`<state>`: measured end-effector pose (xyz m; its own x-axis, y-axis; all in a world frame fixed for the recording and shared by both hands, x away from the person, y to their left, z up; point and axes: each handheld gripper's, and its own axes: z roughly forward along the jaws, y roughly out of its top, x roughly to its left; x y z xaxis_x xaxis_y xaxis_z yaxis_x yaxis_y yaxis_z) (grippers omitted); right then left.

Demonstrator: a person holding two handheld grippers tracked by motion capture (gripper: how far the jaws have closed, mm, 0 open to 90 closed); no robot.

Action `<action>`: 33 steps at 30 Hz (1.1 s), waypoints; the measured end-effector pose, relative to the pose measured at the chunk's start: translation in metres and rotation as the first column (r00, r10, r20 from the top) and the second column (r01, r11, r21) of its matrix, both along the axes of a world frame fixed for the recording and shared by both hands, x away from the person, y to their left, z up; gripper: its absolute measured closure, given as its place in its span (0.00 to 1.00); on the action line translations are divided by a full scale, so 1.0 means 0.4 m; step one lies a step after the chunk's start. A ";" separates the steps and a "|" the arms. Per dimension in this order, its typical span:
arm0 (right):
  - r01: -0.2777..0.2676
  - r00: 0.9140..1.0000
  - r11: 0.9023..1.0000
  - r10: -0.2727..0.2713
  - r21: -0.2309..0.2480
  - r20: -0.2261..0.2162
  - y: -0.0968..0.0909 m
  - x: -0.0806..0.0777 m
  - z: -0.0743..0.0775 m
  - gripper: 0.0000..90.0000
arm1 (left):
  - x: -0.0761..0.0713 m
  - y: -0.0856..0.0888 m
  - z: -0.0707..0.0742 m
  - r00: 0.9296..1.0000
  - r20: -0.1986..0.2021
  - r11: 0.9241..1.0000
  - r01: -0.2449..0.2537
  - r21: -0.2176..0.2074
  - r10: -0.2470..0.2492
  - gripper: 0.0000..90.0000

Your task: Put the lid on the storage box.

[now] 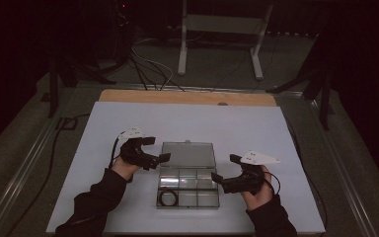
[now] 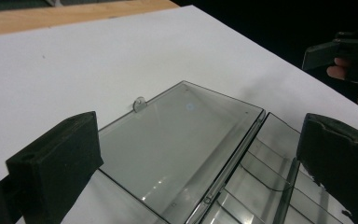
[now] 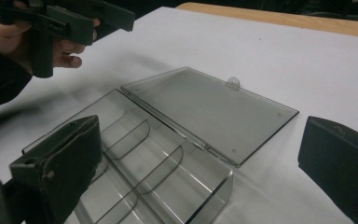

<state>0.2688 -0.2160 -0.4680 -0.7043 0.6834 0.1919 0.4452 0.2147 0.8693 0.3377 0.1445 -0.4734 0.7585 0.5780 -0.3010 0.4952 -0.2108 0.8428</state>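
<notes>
clear box (image 1: 188, 185) lain open on white worktop (image 1: 103, 128), lid (image 2: 182, 140) flat. black ring (image 1: 167, 198) in corner compartment seen from high view. left gripper (image 1: 163, 159), right gripper (image 1: 216, 177): fingers held apart, empty.

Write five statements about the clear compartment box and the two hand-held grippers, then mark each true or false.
1. The clear compartment box has its lid open and lying flat on the white table. True.
2. The left hand-held gripper is shut on the lid. False: it is open and holds nothing.
3. A dark ring lies in a near-left compartment. True.
4. The right hand-held gripper is open beside the box. True.
5. The box stands on a wooden floor. False: it rests on the white table.
</notes>
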 end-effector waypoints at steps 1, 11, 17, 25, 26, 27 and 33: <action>-0.001 1.000 1.000 0.001 -0.001 -0.002 0.001 0.001 -0.001 0.00 | 0.001 -0.002 -0.002 1.000 -0.007 1.000 -0.004 0.002 0.004 0.01; -0.015 1.000 0.999 0.015 -0.032 -0.010 0.013 0.006 -0.017 0.00 | 0.011 -0.010 -0.029 0.994 -0.077 0.997 -0.077 0.006 0.077 0.01; -0.013 1.000 0.999 0.013 -0.034 -0.011 0.013 0.006 -0.019 0.00 | 0.016 -0.007 -0.049 0.985 -0.134 0.994 -0.109 -0.001 0.108 0.01; -0.015 1.000 0.999 0.015 -0.037 -0.013 0.013 0.006 -0.022 0.00 | 0.024 -0.005 -0.065 0.968 -0.216 0.991 -0.136 -0.004 0.132 0.01; -0.016 1.000 0.999 0.015 -0.038 -0.013 0.013 0.006 -0.022 0.00 | 0.025 -0.004 -0.067 0.965 -0.226 0.991 -0.136 -0.003 0.131 0.01; -0.017 1.000 0.999 0.016 -0.039 -0.013 0.013 0.006 -0.022 0.00 | 0.026 -0.005 -0.068 0.963 -0.235 0.990 -0.139 -0.004 0.134 0.01; -0.018 1.000 0.999 0.017 -0.042 -0.010 0.013 0.007 -0.020 0.00 | 0.031 -0.006 -0.084 0.944 -0.307 0.990 -0.137 -0.021 0.124 0.01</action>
